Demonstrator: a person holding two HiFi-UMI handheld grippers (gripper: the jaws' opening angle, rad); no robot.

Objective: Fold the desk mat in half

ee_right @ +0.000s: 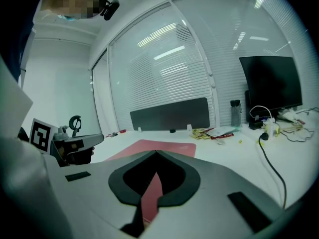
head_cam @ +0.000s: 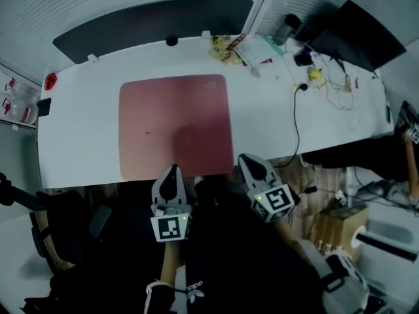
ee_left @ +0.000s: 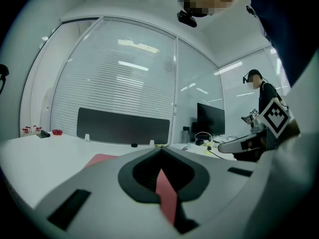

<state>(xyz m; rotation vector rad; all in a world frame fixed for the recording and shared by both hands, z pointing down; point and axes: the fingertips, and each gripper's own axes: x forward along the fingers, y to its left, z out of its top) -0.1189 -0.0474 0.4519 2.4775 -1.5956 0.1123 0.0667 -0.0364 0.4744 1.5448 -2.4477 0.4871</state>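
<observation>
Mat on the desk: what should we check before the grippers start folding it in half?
1. Mat lies flat on the desk: ok.
2. Nothing sits on the mat: ok.
3. Cable lies clear of the mat: ok.
4. Left gripper is at the mat's near edge: ok.
5. Right gripper is by the near right corner: ok.
6. Fingers open, ready to grab: not ok, both pairs are shut. Whether they pinch the mat: cannot tell.

Desk mat (head_cam: 175, 126) matt, smooth (looks cloth-like); table (head_cam: 85, 110) smooth, hard, faint sheen.
</observation>
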